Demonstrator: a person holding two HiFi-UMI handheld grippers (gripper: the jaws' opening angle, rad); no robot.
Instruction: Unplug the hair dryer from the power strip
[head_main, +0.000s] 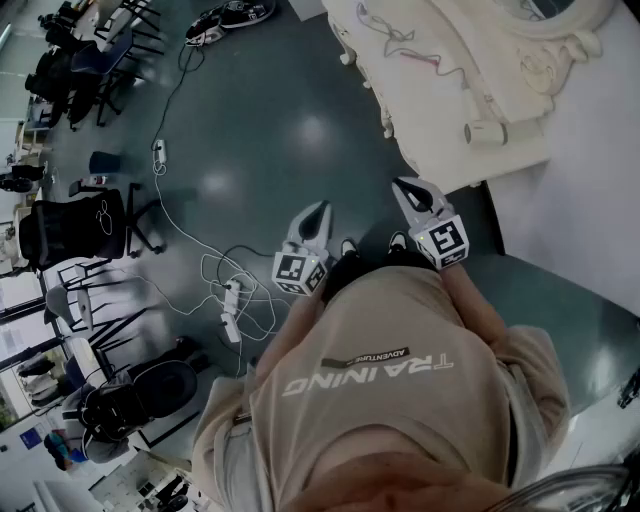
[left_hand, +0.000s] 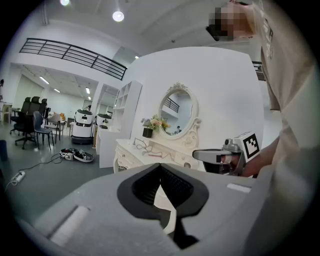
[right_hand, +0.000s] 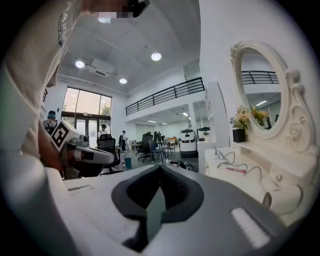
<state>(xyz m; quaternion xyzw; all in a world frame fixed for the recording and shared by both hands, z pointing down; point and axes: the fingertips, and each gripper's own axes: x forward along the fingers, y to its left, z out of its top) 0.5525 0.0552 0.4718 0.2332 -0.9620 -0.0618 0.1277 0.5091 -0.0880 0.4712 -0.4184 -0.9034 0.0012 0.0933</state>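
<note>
The white hair dryer (head_main: 490, 132) lies on the white dressing table (head_main: 440, 120) near its front edge; in the right gripper view the hair dryer (right_hand: 282, 196) shows at the lower right. White and pink cords (head_main: 398, 38) trail over the tabletop. I hold both grippers in front of my torso, above the floor and short of the table. My left gripper (head_main: 318, 212) is shut and empty, and so is my right gripper (head_main: 406, 188). In their own views the left gripper (left_hand: 162, 186) and the right gripper (right_hand: 159, 192) hold nothing.
A white power strip (head_main: 232, 310) with tangled cables lies on the dark floor at my left, and another power strip (head_main: 158, 152) lies farther off. Office chairs (head_main: 75, 228) stand at the left. An oval mirror (left_hand: 177, 111) tops the dressing table.
</note>
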